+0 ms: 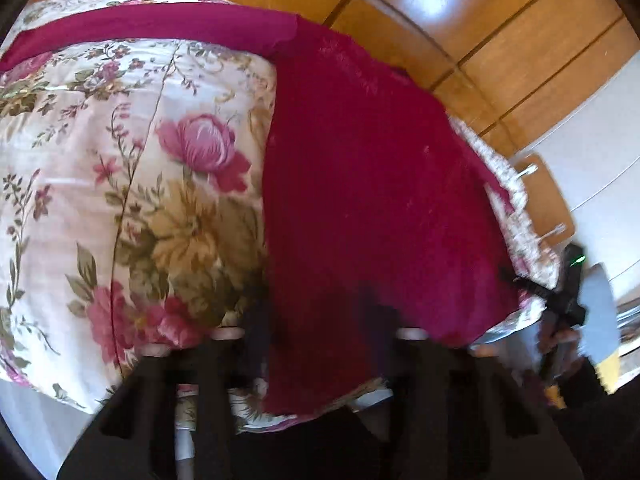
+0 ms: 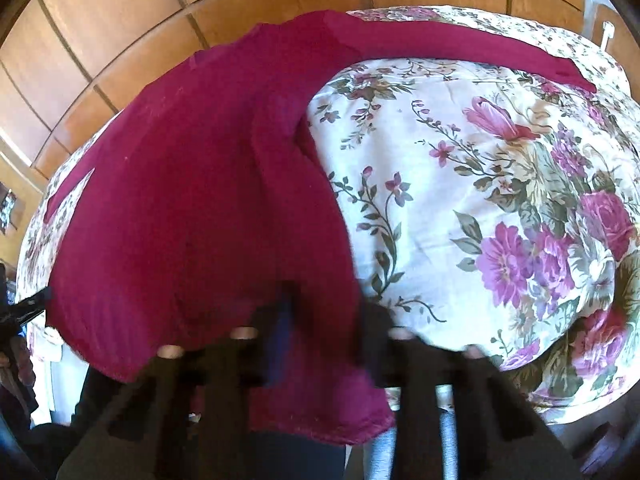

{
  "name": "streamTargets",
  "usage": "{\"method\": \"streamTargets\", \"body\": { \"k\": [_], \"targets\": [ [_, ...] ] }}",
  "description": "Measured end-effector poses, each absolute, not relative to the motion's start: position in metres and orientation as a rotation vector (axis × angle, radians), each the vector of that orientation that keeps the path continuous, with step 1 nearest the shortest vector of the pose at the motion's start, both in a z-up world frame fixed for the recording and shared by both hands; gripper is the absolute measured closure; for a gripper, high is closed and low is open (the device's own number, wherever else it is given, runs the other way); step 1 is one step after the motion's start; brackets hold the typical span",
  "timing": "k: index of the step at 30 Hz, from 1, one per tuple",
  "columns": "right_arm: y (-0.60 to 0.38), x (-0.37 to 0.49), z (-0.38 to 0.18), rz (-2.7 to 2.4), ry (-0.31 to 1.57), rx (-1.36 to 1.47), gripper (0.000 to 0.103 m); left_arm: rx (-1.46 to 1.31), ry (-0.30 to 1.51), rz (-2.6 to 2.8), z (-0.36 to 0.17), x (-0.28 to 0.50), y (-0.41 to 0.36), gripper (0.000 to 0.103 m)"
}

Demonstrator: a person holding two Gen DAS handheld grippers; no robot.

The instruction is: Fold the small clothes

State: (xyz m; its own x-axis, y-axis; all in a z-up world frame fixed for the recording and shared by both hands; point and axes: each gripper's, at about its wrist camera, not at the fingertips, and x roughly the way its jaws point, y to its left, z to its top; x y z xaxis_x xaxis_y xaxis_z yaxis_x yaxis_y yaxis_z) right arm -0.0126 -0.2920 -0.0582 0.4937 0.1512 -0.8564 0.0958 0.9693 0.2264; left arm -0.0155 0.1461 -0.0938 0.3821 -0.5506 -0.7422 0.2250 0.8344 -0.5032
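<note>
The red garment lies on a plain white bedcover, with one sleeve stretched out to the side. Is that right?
Not quite. The bedcover is not plain white but floral, as the right wrist view shows. The red garment does lie on it, one sleeve stretched out sideways.

I'm seeing a crimson long-sleeved top lying flat, one sleeve stretching sideways, hem overhanging nearest me.
</note>
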Motion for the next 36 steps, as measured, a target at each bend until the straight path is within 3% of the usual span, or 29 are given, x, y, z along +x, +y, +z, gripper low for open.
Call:
{"method": "streamTargets", "body": {
  "k": [1,2,8,12,16,18,19,20,22,25,28,30,31,32,36],
  "targets": [
    [-0.291,-0.013,-0.056,0.04,1.059,0.255,0.095,-0.344,1.067,-0.495,-0.095,-0.016,0.145,0.096],
    [-0.29,-0.014,-0.051,0.047,1.057,0.251,0.096,-0.351,1.063,-0.49,-0.095,-0.015,0.147,0.098],
    [-0.3,-0.045,-0.005,0.102,0.976,0.21,0.097,-0.379,1.038,-0.519,-0.08,-0.034,0.155,0.098],
    [-0.314,-0.051,-0.053,0.022,1.112,0.213,0.097,-0.331,1.124,-0.523,-0.096,-0.046,0.145,0.098],
    [-0.312,-0.048,-0.062,0.028,1.124,0.208,0.096,-0.361,1.15,-0.493,-0.1,-0.044,0.15,0.098],
    [-0.315,-0.045,-0.055,0.066,1.133,0.214,0.084,-0.357,1.15,-0.462,-0.093,-0.042,0.155,0.097],
    [-0.317,-0.04,-0.051,0.089,1.132,0.227,0.062,-0.371,1.146,-0.472,-0.088,-0.04,0.159,0.097],
    [-0.321,-0.039,-0.046,0.104,1.121,0.234,0.052,-0.375,1.132,-0.468,-0.083,-0.039,0.16,0.097],
    [-0.334,-0.034,-0.031,0.093,1.073,0.244,0.052,-0.39,1.09,-0.448,-0.071,-0.036,0.166,0.097],
    [-0.363,-0.019,-0.021,0.041,0.993,0.349,0.041,-0.421,1.007,-0.395,-0.053,-0.023,0.172,0.097],
    [-0.418,0.015,-0.024,-0.079,0.897,0.537,0.041,-0.375,0.962,-0.347,-0.044,-0.007,0.158,0.097],
    [-0.451,0.04,-0.029,-0.162,0.868,0.619,0.047,-0.361,0.962,-0.323,-0.044,0.003,0.147,0.076],
    [-0.467,0.051,-0.033,-0.208,0.852,0.653,0.056,-0.359,0.966,-0.311,-0.045,0.008,0.139,0.045],
    [-0.49,0.065,-0.038,-0.267,0.829,0.717,0.061,-0.361,0.962,-0.308,-0.044,0.013,0.13,0.036],
    [-0.546,0.101,-0.05,-0.362,0.765,0.877,0.068,-0.305,0.948,-0.321,-0.04,0.023,0.1,0.036]
  ]
}}
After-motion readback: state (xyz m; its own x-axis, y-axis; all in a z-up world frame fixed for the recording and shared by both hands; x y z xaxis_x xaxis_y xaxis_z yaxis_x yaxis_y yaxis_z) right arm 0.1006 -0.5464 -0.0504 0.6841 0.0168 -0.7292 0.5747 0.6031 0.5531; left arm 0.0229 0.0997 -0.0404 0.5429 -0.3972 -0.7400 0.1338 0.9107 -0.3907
